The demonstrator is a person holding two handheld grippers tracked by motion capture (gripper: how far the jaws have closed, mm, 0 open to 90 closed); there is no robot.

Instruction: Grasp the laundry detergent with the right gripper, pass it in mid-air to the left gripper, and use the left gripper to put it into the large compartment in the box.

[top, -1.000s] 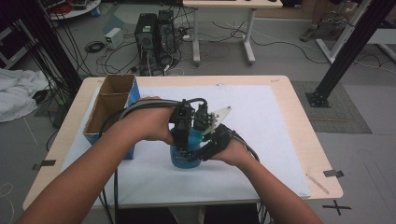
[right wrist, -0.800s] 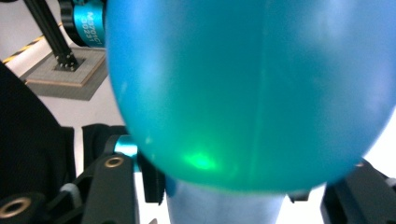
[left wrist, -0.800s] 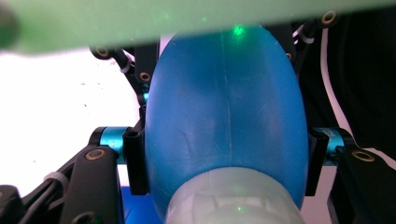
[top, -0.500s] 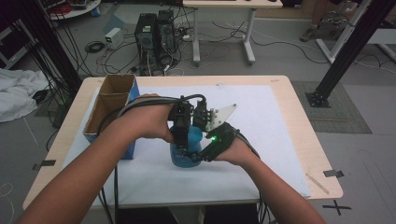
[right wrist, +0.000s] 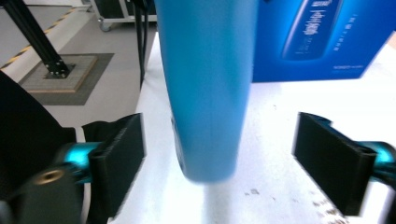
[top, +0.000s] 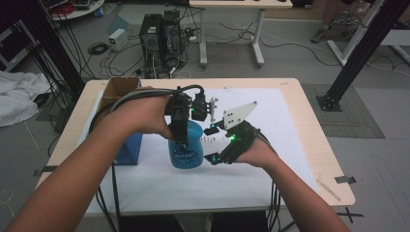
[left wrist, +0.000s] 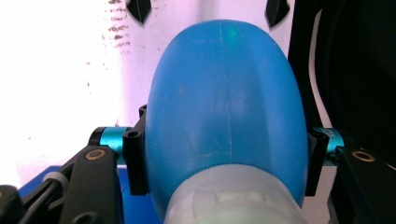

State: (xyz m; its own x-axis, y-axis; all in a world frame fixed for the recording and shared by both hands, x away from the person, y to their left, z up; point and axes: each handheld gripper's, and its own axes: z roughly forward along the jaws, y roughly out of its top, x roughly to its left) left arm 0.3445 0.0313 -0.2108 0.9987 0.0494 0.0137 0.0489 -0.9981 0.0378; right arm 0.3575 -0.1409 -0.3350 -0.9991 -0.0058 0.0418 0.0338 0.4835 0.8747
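Near the table's centre, the left gripper [top: 181,137] clamps the rounded blue plastic bottle [top: 186,147], raised since earlier; the right gripper [top: 217,145] has just been opening, pads [right wrist: 119,156] clear of it

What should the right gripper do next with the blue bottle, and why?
Probably back the right gripper away from the blue bottle. Its jaws have just been opening and stand clear on both sides, while the left gripper is shut on the bottle near its top and carries it alone.
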